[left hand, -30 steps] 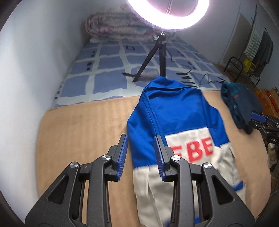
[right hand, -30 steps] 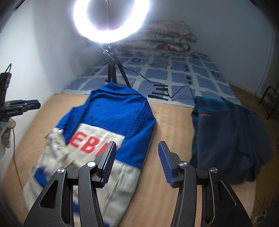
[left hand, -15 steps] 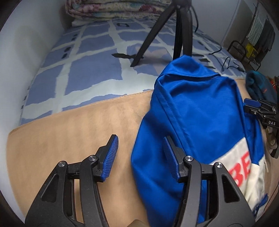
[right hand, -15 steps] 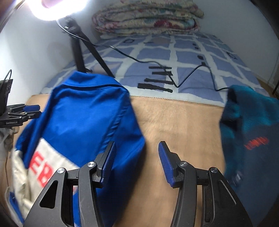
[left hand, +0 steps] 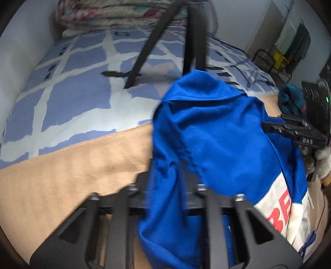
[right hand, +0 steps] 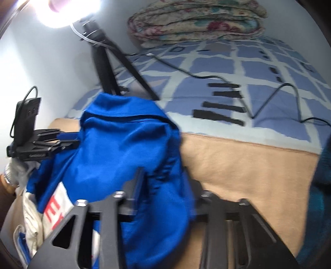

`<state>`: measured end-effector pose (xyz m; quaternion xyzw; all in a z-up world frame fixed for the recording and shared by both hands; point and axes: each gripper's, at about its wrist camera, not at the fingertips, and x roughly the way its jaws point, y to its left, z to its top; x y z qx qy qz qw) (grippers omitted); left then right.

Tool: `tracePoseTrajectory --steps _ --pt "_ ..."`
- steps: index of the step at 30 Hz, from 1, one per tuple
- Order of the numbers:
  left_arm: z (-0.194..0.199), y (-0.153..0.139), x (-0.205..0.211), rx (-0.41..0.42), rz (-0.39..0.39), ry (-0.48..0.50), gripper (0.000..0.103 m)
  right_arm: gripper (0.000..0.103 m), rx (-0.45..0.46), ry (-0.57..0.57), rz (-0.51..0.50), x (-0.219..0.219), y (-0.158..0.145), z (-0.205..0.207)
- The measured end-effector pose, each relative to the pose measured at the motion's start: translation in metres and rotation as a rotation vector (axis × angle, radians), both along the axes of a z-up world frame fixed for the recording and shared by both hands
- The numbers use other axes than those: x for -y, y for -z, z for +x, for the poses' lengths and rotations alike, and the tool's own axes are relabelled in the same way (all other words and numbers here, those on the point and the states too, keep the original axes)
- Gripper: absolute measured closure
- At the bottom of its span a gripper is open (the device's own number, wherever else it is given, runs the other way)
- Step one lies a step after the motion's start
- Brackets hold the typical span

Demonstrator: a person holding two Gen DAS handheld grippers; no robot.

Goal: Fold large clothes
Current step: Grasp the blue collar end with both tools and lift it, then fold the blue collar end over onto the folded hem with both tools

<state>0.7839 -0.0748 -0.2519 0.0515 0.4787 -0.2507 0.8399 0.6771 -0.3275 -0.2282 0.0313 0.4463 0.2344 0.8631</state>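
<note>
both grippers angled down, closing on jacket [left hand: 217, 132]

Both grippers [left hand: 165, 182] [right hand: 163, 186] closing, seemingly on cloth

Glare from the ring light [right hand: 62, 12] upper left — foreground motion-blurred, fisheye edges dark and bent.

White walls [left hand: 18, 41]. Bed [left hand: 72, 99] with blue-checked sheet; folded floral quilt [right hand: 196, 18] at its head. Ring light [right hand: 62, 10] on black tripod [left hand: 144, 47].
</note>
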Motion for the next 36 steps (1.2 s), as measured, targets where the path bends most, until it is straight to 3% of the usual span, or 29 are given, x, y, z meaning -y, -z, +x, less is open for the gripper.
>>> tracePoseTrajectory --steps 1,3,15,23,32,36 --pt "-0.006 -0.002 0.005 0.030 0.032 0.011 0.097 0.090 0.001 -0.003 -0.006 -0.002 -0.001 -0.002" --pt "-0.011 -0.005 0.010 0.059 0.066 0.009 0.099 0.094 0.019 0.003 -0.020 -0.004 -0.005 -0.005" --pt "-0.061 -0.073 -0.006 0.189 0.009 -0.031 0.102 0.099 0.167 0.009 0.018 -0.015 -0.078 -0.058" --pt "-0.128 -0.121 -0.036 0.262 -0.075 -0.100 0.103 0.099 0.247 -0.016 0.013 -0.027 -0.127 -0.126" --pt "-0.219 -0.172 -0.062 0.326 -0.109 -0.099 0.103 0.100 0.328 -0.040 0.022 -0.045 -0.175 -0.220" --pt "-0.271 -0.193 -0.072 0.341 -0.119 -0.080 0.103 0.100 0.325 -0.069 -0.007 -0.058 -0.181 -0.261"
